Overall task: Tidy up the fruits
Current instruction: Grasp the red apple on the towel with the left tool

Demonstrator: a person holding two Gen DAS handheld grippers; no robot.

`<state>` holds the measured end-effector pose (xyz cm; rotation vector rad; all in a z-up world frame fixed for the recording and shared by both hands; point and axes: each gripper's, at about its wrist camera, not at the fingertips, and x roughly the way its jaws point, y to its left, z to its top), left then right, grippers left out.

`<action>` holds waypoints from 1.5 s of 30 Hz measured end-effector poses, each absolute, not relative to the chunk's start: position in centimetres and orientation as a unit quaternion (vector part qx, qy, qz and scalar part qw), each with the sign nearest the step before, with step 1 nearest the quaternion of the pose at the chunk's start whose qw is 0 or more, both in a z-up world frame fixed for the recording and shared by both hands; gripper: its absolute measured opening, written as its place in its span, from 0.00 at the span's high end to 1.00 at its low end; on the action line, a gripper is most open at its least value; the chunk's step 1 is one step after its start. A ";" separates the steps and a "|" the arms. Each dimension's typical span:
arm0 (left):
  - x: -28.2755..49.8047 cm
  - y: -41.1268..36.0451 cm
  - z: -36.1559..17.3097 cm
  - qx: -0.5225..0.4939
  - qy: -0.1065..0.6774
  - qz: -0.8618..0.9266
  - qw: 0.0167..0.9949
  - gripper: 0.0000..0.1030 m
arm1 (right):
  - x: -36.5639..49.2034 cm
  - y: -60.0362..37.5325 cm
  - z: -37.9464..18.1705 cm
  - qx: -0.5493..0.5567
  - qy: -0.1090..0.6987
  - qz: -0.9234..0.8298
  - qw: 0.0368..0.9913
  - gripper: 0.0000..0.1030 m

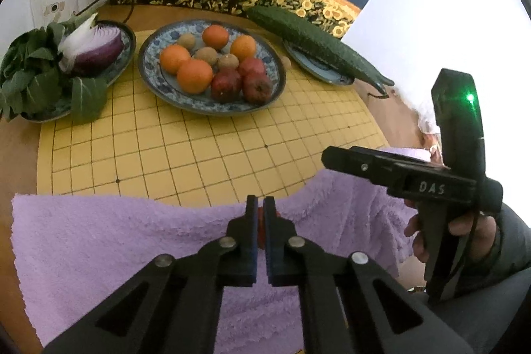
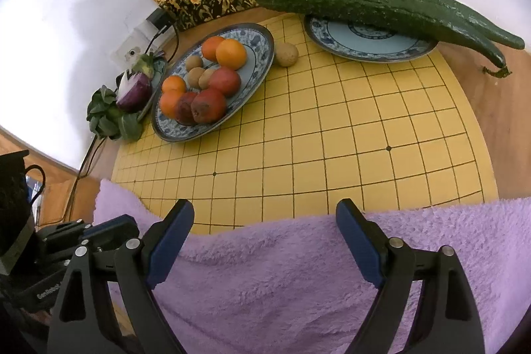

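My left gripper (image 1: 260,204) is pinched together, something reddish hidden between; right gripper (image 2: 265,214) spread apart over the towel (image 2: 282,271).

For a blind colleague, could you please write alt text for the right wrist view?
The open right gripper hovers over a purple towel facing a yellow grid board. Beyond lie a fruit plate, one loose kiwi, and cucumbers across a second plate.
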<state>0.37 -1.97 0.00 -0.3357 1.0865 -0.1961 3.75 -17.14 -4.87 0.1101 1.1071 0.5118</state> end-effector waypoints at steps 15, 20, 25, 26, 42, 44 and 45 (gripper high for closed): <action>1.7 0.5 2.1 -0.172 0.485 -0.070 0.855 0.98 | 3.7 -17.2 -5.0 0.066 0.518 0.232 0.821 0.13; 2.6 1.9 1.9 -0.188 0.478 -0.056 0.856 0.98 | 3.9 -17.6 -5.0 0.067 0.519 0.228 0.821 0.13; 3.0 2.5 1.3 -0.197 0.486 -0.050 0.850 0.98 | 3.8 -17.8 -5.1 0.068 0.520 0.228 0.820 0.13; 3.1 2.3 1.3 -0.192 0.488 -0.051 0.850 0.98 | 3.9 -17.9 -5.1 0.071 0.519 0.228 0.820 0.13; 0.8 -3.7 -0.1 -0.112 0.550 -0.116 0.820 0.87 | 3.2 -18.2 -4.4 0.059 0.520 0.226 0.822 0.13; 0.7 -3.2 -0.1 -0.123 0.544 -0.108 0.823 0.92 | 2.9 -18.4 -4.3 0.061 0.518 0.225 0.823 0.13; 0.7 -2.9 0.0 -0.127 0.540 -0.103 0.826 0.93 | 2.8 -18.6 -4.3 0.063 0.519 0.223 0.822 0.13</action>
